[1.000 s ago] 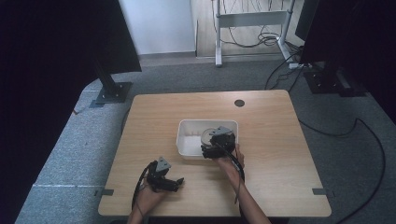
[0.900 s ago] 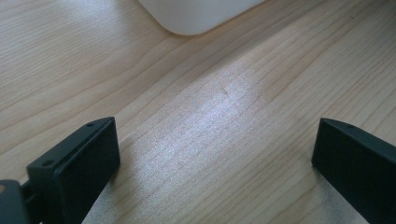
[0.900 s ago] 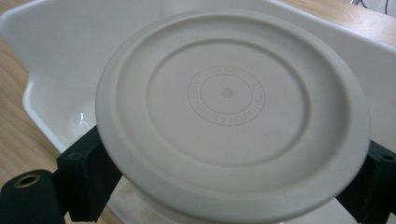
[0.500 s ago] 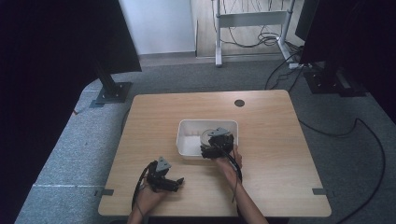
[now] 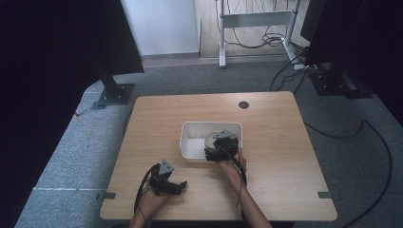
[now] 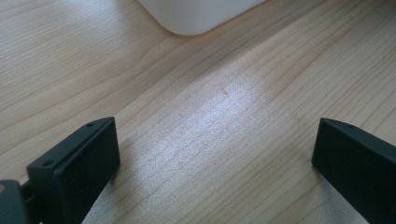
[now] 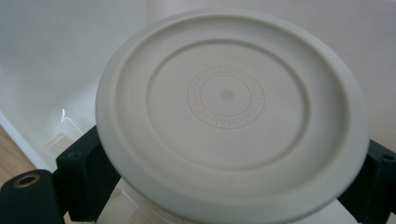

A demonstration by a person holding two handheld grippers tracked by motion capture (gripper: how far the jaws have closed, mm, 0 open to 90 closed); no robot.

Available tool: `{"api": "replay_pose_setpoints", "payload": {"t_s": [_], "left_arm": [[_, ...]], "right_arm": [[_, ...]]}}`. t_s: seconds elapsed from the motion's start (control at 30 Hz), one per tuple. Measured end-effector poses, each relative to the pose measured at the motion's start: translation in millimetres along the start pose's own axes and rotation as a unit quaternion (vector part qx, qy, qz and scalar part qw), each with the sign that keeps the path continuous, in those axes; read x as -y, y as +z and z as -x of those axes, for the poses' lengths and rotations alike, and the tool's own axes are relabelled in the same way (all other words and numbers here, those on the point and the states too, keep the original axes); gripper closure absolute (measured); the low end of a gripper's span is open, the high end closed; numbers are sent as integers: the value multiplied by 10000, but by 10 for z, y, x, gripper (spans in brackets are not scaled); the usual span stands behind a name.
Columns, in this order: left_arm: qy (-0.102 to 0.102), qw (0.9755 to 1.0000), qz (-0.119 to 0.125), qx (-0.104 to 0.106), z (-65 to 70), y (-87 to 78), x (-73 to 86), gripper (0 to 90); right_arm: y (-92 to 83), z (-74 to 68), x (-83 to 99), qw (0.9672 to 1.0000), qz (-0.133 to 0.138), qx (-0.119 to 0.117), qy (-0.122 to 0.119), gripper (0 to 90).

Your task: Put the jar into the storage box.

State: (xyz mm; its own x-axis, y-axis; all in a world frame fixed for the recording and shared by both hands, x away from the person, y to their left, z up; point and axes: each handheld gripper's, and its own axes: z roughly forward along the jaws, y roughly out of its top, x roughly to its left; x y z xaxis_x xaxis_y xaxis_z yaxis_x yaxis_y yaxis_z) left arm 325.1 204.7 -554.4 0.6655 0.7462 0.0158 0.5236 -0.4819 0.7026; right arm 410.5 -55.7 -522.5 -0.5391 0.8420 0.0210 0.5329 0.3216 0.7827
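A white rectangular tub (image 5: 190, 142) stands at the middle of the wooden table (image 5: 275, 142). My right gripper (image 5: 219, 146) reaches over the tub's near wall, shut on a round pale lidded container (image 5: 212, 139) held inside the tub. In the right gripper view the lid (image 7: 229, 102), with raised rings and embossed lettering, faces the camera, and the right gripper (image 7: 229, 186) has a black jaw on each side just below it. My left gripper (image 5: 180, 186) rests near the front left of the table. The left gripper (image 6: 215, 154) is open over bare wood.
A corner of the tub (image 6: 201, 16) lies ahead of the left jaws. A small round hole (image 5: 244, 105) sits near the table's far edge. Dark stands (image 5: 114, 90) and cables (image 5: 361, 128) are on the grey floor around the table.
The right gripper with the container has drifted slightly left inside the tub. The left gripper has stayed in place.
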Motion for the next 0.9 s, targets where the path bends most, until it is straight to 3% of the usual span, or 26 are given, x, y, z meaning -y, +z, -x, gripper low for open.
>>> {"api": "replay_pose_setpoints", "payload": {"t_s": [0.17,0.3,0.9], "left_arm": [[1,10000,0,0,0,0,0,7],[0,10000,1,1,0,0,0,7],[-1,10000,1,0,0,0,0,7]], "right_arm": [[7,6,0,10000,-61,-38,-32,49],[-14,18,4,10000,3,65,-63,18],[-213,43,-28,9999,125,45,-104,20]]}}
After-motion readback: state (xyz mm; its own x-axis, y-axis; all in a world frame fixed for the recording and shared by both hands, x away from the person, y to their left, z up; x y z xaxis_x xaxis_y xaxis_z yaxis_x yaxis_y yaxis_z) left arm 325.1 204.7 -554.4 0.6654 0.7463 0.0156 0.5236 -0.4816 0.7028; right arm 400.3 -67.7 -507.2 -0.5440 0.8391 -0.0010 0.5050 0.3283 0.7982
